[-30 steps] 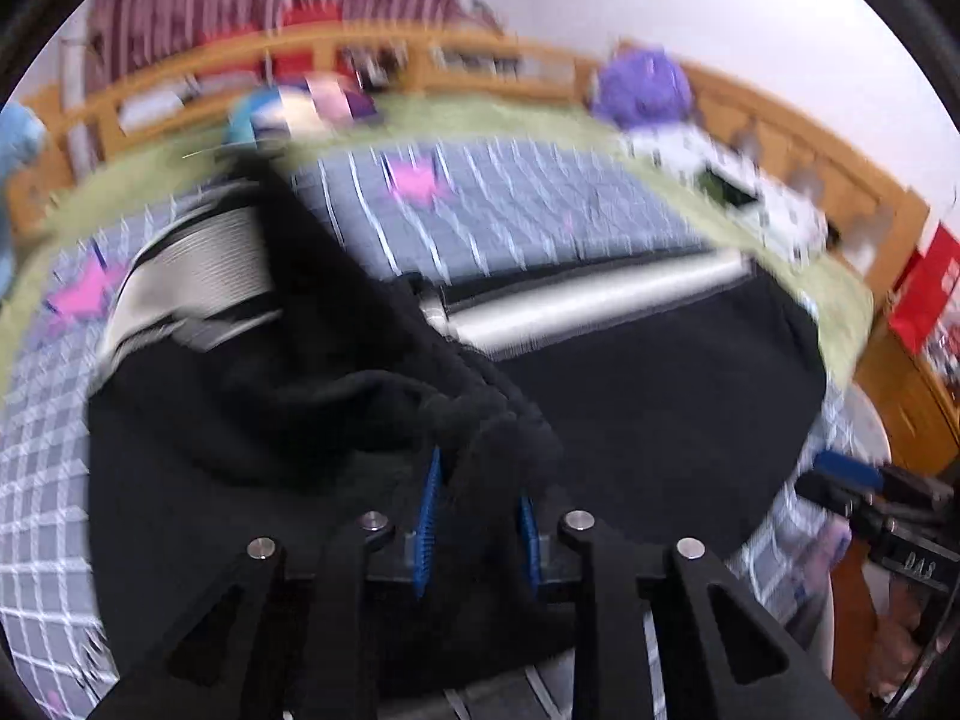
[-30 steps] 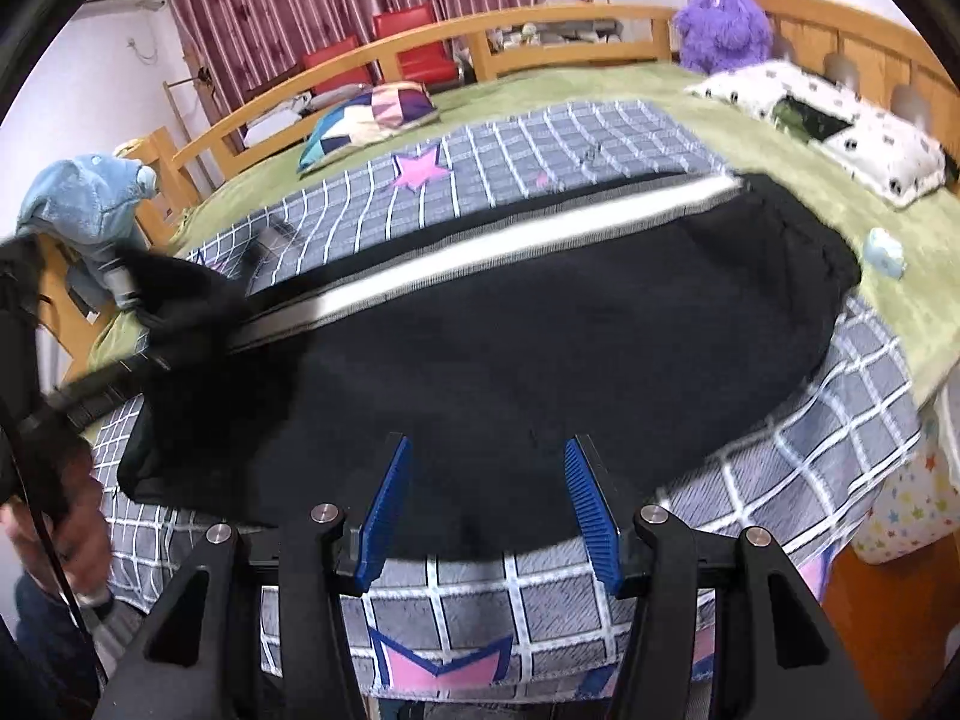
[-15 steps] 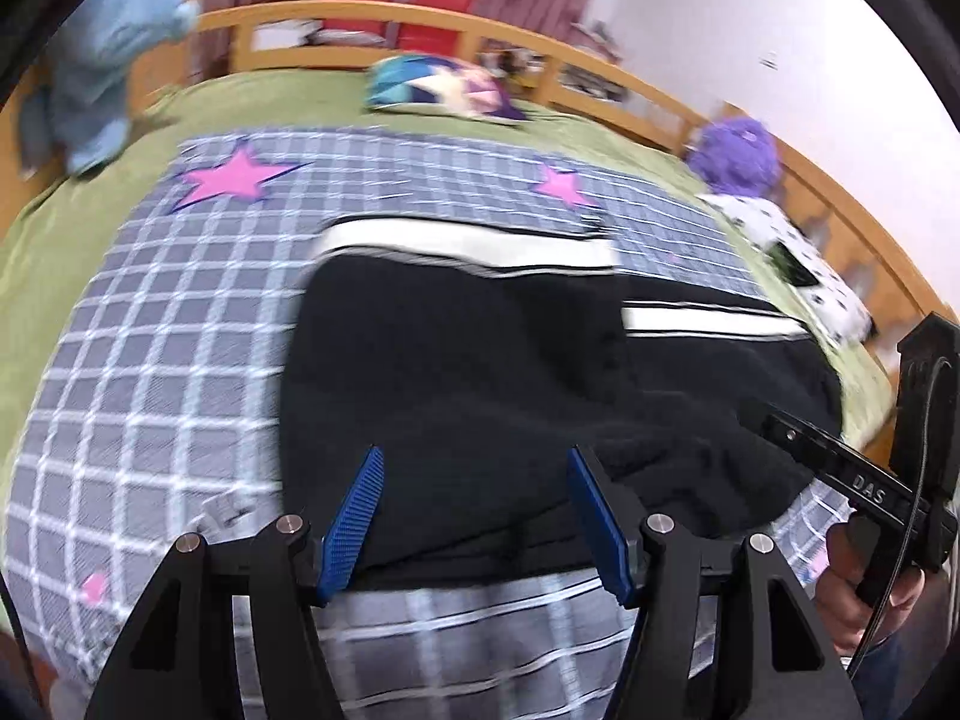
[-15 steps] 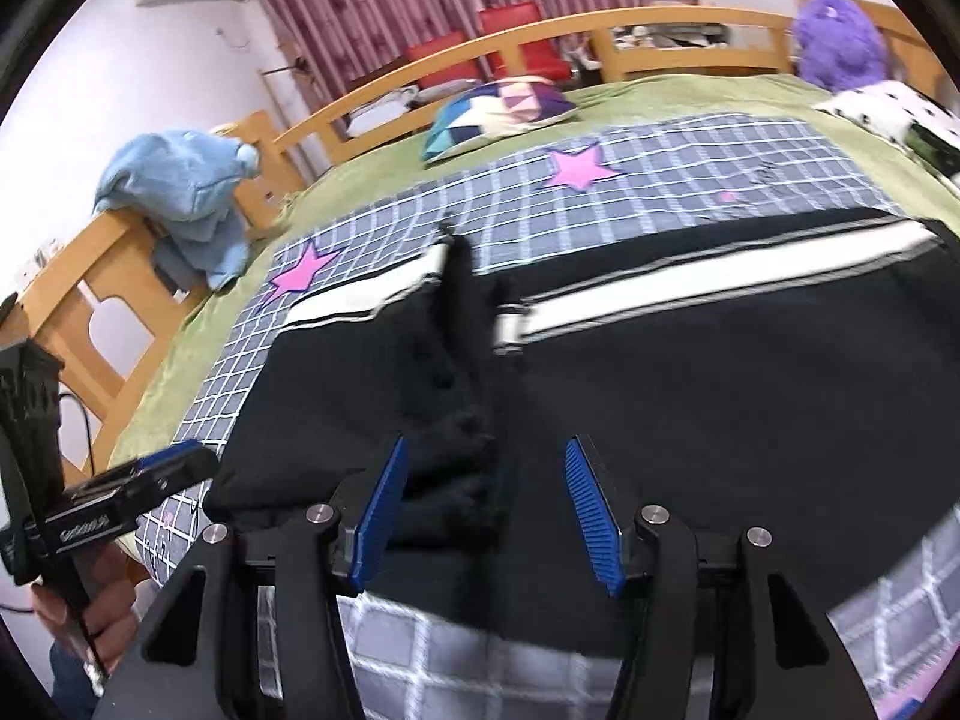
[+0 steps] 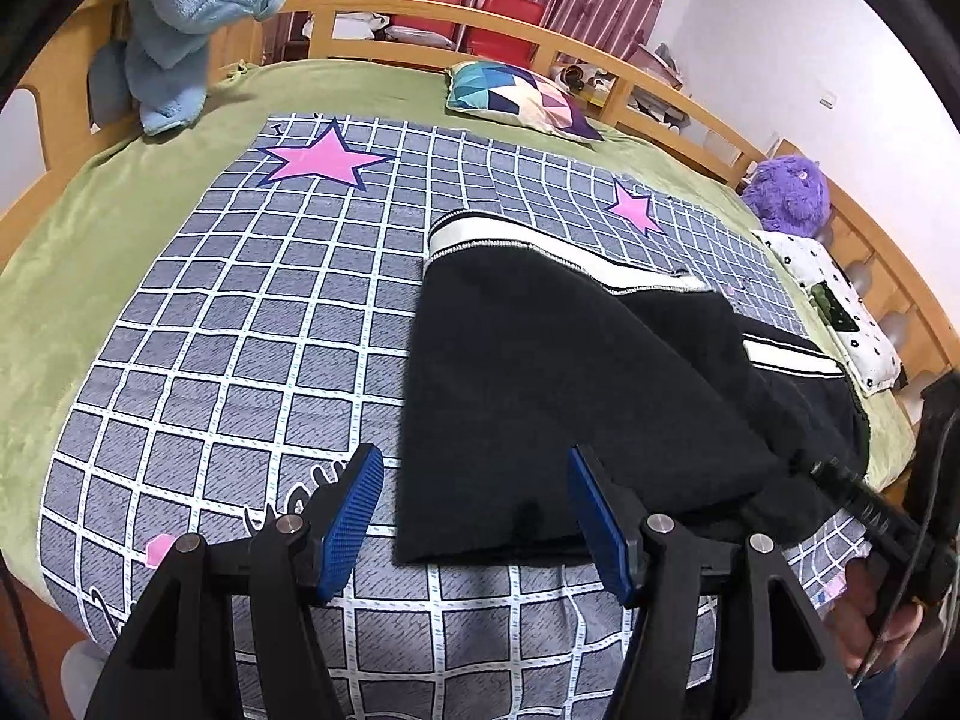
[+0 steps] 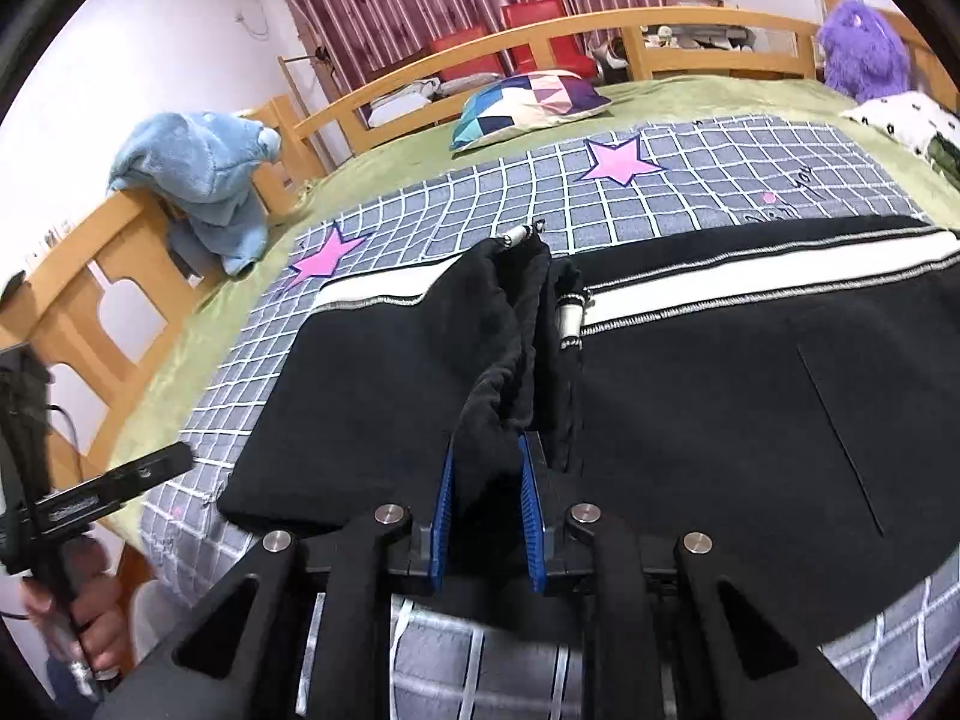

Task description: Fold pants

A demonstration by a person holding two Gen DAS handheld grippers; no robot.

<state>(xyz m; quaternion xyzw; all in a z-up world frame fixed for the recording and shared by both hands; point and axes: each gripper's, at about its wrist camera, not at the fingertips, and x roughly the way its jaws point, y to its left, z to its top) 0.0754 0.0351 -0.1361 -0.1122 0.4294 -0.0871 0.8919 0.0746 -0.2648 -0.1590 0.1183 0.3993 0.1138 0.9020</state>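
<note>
Black pants (image 5: 540, 372) with a white side stripe lie folded over on the checked blanket. In the left wrist view my left gripper (image 5: 477, 516) is open and empty, just above the near folded edge. In the right wrist view my right gripper (image 6: 487, 504) is shut on a bunched ridge of the pants' hem (image 6: 510, 336), lifted a little over the flat pants (image 6: 750, 396). The right gripper's body also shows at the right edge of the left wrist view (image 5: 882, 516).
The grey checked blanket (image 5: 252, 312) with pink stars covers a green bed with a wooden rail (image 6: 690, 24). A blue plush (image 6: 198, 174) hangs on the left rail. A patchwork pillow (image 5: 522, 96), a purple plush (image 5: 789, 192) and a dotted pillow (image 5: 840, 300) lie beyond.
My left gripper let go of the pants leg, opened, and drew back to the left. My right gripper moved in and shut on the folded-over hem.
</note>
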